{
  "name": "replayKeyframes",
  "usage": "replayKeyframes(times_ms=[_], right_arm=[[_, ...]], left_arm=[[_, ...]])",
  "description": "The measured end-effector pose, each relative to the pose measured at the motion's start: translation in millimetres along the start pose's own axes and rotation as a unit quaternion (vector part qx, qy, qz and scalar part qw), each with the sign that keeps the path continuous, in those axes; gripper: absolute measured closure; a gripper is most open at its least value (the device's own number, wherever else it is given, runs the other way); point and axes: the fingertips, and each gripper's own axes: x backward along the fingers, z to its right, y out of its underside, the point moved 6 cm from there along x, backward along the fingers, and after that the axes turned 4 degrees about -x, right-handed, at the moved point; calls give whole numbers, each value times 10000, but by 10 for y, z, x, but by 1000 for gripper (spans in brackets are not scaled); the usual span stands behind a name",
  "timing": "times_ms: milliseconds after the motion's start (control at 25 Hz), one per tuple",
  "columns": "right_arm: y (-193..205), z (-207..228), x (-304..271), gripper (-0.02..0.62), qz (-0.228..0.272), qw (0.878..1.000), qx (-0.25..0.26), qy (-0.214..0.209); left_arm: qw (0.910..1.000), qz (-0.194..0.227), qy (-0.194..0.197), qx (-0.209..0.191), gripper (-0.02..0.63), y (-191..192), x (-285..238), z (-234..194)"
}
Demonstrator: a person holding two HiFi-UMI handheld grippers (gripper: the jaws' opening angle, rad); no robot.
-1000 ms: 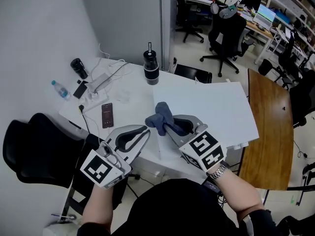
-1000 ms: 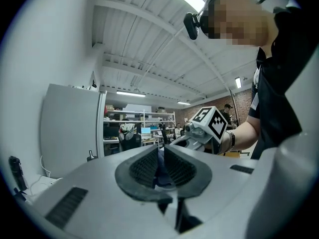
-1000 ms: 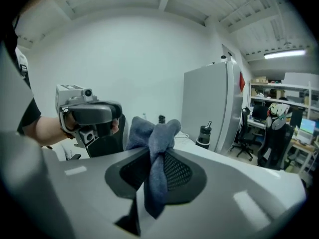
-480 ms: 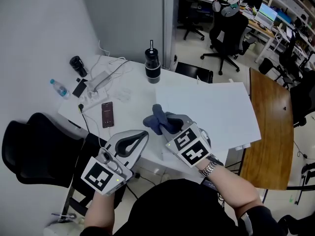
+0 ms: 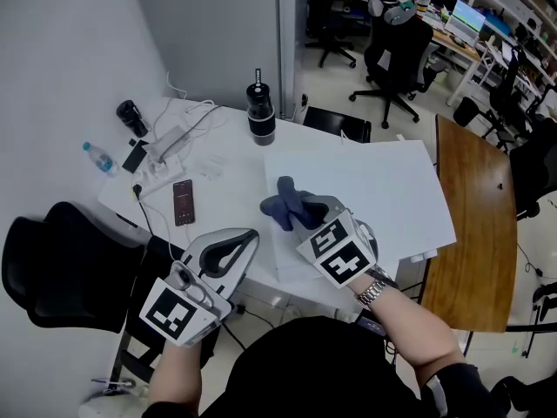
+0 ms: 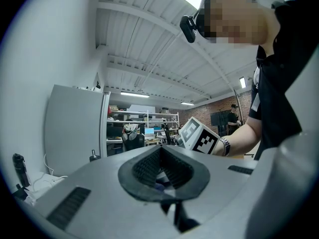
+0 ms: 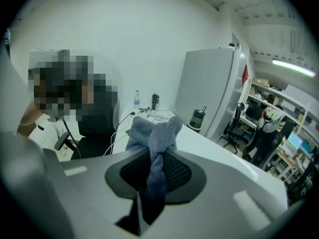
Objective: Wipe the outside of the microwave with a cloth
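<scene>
My right gripper (image 5: 298, 210) is shut on a bunched blue-grey cloth (image 5: 286, 201), tilted down over the near left part of a wide white flat top (image 5: 365, 190) that looks like the microwave's upper side. In the right gripper view the cloth (image 7: 152, 133) sticks out between the pads of the right gripper (image 7: 156, 158) and hangs below them. My left gripper (image 5: 251, 236) is lower left of it, off the top's edge, pointing level, shut with nothing in it. In the left gripper view the left gripper (image 6: 160, 152) has its pads together, and the right gripper's marker cube (image 6: 199, 136) shows beyond.
A black bottle (image 5: 259, 111) stands behind the white top. A phone (image 5: 183, 202), a power strip with cables (image 5: 170, 142) and a water bottle (image 5: 97, 158) lie on the white table at the left. A black chair (image 5: 61, 259) is at the left, a wooden table (image 5: 474, 225) at the right.
My right gripper has sunk and tipped downward with the cloth, closer to the white top. The left gripper has hardly moved.
</scene>
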Motion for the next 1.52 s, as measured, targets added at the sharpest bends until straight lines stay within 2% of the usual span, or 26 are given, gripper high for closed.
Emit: replayKeyframes(times_ms=[360, 1280, 1360, 1480, 1520], right_arm=[[279, 495, 284, 526, 24, 9991, -394, 181], [1333, 1994, 1344, 526, 134, 9938, -918, 621], [1405, 2095, 1422, 526, 158, 9934, -929, 653], [1510, 2240, 1521, 526, 197, 9929, -943, 695], [1547, 2285, 1552, 526, 211, 9928, -947, 708]], left_arm=[[9999, -106, 28, -103, 601, -142, -302, 249], [9984, -458, 229, -252, 601, -421, -1524, 1332], [9986, -405, 245, -255, 601, -457, -1625, 1413], [9991, -38, 297, -298, 601, -584, -1810, 1527], [9991, -41, 278, -316, 601, -582, -1850, 1560]])
